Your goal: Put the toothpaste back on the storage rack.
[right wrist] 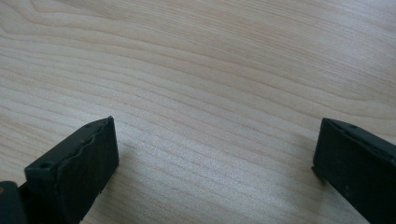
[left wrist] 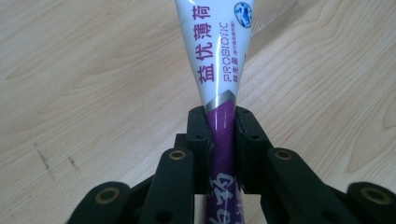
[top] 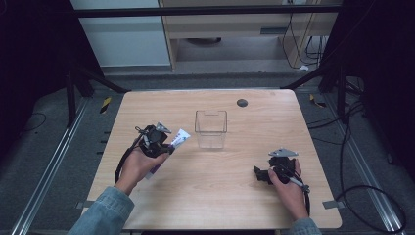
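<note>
My left gripper clamped on a purple-and-white toothpaste tube, tilted left of the clear plastic box, my right gripper jaws wide, low over bare table to the box's right

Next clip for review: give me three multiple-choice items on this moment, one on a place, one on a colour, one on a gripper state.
1. Where does the clear plastic box stand?
A. mid-table, ahead of both grippers
B. on the floor
C. in the right gripper

2. Colours of the toothpaste tube?
A. green and yellow
B. white and purple
C. black

3. How is the left gripper?
A. wide open
B. shut on the tube
C. inside the box

Key: 1 A, the high view shows it mid-table; 2 B, white end, purple body; 3 B, jaws squeeze the tube, while the right gripper gapes over bare wood.
</note>
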`<state>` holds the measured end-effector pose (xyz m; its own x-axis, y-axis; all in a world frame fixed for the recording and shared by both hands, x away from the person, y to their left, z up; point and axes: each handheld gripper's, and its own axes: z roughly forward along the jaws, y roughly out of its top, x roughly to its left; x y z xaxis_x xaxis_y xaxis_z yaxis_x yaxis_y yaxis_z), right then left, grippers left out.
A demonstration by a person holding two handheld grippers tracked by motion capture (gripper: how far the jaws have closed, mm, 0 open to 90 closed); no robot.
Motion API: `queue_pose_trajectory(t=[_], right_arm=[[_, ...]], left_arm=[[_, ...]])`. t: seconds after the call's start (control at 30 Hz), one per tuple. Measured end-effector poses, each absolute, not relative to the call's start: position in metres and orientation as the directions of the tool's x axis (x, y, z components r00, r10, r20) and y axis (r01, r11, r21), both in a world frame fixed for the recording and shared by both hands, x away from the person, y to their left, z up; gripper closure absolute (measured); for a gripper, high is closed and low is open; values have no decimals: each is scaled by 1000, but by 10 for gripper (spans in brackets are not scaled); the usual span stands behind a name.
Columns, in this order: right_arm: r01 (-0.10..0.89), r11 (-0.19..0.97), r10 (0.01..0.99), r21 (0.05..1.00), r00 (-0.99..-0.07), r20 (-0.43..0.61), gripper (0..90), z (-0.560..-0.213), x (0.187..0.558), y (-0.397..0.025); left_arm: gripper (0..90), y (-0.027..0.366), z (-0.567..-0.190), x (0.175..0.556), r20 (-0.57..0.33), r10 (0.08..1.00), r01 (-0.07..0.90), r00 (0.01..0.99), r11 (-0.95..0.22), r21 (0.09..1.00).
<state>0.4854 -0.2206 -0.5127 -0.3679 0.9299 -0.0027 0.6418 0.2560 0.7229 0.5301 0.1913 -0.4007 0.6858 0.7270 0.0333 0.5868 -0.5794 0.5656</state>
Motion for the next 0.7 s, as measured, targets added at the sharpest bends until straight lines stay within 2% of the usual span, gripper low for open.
queue_pose_trajectory(t=[0.7], right_arm=[[642, 256, 930, 723, -368, -3, 3, -513, 485, -221]], left_arm=[[779, 178, -349, 546, 79, 714, 522, 695, -578, 628]])
